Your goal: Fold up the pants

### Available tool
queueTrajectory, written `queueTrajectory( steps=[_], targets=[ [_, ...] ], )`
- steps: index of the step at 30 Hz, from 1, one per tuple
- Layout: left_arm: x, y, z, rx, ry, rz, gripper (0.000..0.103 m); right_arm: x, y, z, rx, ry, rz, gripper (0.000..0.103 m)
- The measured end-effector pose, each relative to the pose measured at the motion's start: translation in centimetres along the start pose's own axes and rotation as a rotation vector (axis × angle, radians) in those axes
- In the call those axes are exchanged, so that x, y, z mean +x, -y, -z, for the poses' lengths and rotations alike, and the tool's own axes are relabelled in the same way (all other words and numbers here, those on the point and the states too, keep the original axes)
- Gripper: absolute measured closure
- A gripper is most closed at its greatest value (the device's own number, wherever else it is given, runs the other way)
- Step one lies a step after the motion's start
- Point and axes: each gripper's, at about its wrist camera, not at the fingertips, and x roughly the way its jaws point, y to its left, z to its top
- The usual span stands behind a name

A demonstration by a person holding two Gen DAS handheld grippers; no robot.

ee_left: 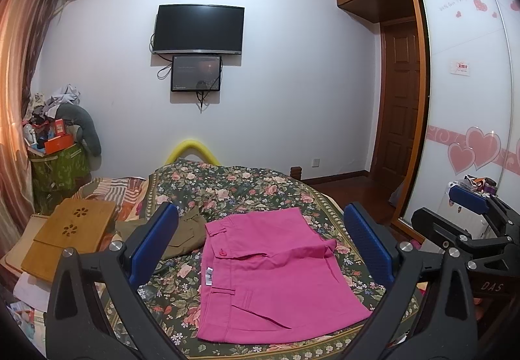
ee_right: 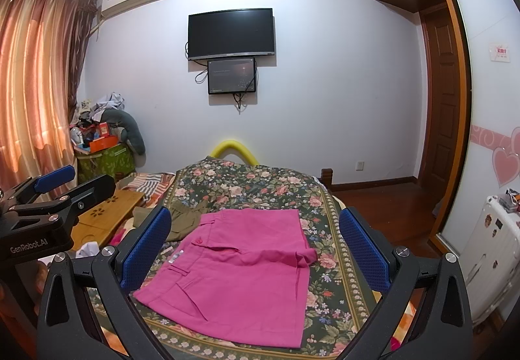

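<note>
Black arms with blue pads fill the bottom of the left wrist view: this is your left gripper [ee_left: 260, 246]. Its two pads are wide apart and hold nothing. It hangs above the bed and looks down and forward. Right between the pads, a bit ahead of them, lie the bright pink cotton pants [ee_left: 269, 275]. They rest flat in a neat block on the dark flowery bed cover [ee_left: 234, 187], so I think the folding is nearly done or done. One edge on the right side is flipped up a little. Just past the left pad sits an olive green piece of clothing [ee_left: 182, 236], touching the pink pants' far left corner. Further left is a light wooden lap tray [ee_left: 68, 236]. Off to the right you can see your other gripper poking in.

Now the right wrist view. Your right gripper [ee_right: 255, 248] is also open wide, with nothing in it. It floats over the bed at about the same height. The pink pants lie between its pads and a little to the left. Your left gripper shows at the far left, held level beside this one. Both look pulled back from the cloth, as if you let it go to rest.
</note>
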Motion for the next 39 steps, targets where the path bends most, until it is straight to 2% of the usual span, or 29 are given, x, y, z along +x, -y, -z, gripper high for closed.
queueTrajectory(
  steps=[26, 32, 35, 39],
  targets=[
    [0.7, 0.1, 0.1, 0.000, -0.022, 0.014, 0.000, 0.5, 0.2, 0.1, -0.001, -0.015, -0.002, 0.000],
    [2.9, -0.2, 0.5, 0.000, -0.062, 0.010, 0.000, 1.8, 0.9, 0.7, 0.005, -0.048, 0.011, 0.000],
    [4.7, -0.5, 1.0, 0.018, -0.089, -0.018, 0.000, 3.2, 1.7, 1.4, 0.023, -0.080, 0.020, 0.000],
    [8.5, -1.6, 2.5, 0.017, -0.177, -0.019, 0.000, 5.6, 3.0, 2.9, 0.028, -0.148, 0.031, 0.000]
  ],
)
